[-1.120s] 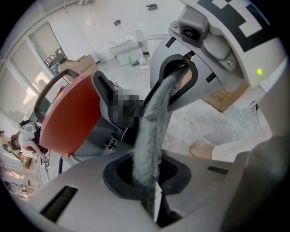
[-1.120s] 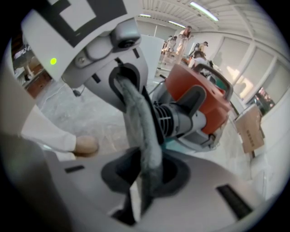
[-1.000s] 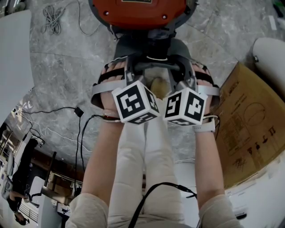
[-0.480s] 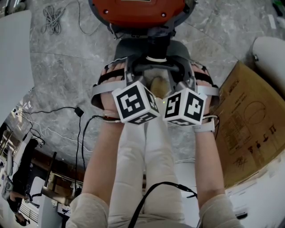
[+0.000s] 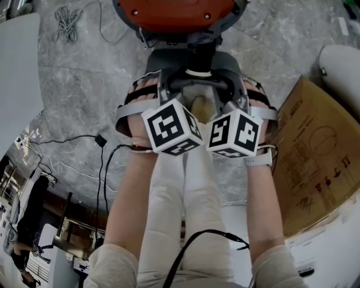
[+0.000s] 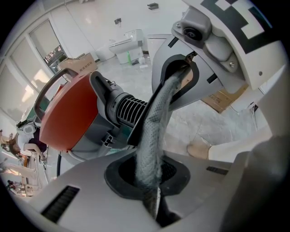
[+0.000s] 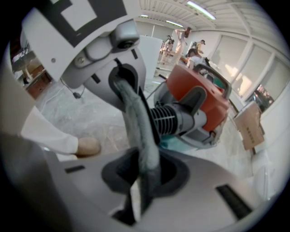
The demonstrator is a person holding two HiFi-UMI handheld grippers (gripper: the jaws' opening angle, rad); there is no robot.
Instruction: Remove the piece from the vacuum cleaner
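Vacuum cleaner point(image 5: 171, 14): the orange body stands on the grey marble floor point(image 5: 73, 90) at the far edge of the head view. A grey carry handle point(image 6: 54, 81) arches over it.

Piece: a black ribbed connector point(image 6: 129, 108) projects from the dark grey neck on the near side of the body, still seated in the machine. In the head view it lies between the orange body and the two grippers.

Left gripper point(image 6: 154, 131): the jaws have just been closing and now stand together as one narrow strip, with no gap along their length. Nothing can be made out between them. The tips lie at the free end of the connector. Whether they pinch any part of it is hidden by the jaws themselves.

Right gripper point(image 7: 142, 131): the jaws are likewise drawn together, and the tips meet the same end of the connector from the opposite side. A grip cannot be confirmed.

Position: the two grippers sit close side by side and angle toward each other. The left marker cube point(image 5: 171, 128) and the right marker cube point(image 5: 233, 134) are nearly touching. Both point steeply down.

Surroundings: a tan shoe point(image 5: 199, 107) shows on the floor between the grippers. A flattened cardboard box point(image 5: 315, 157) lies to the right, and black cables point(image 5: 104, 157) trail on the floor to the left.
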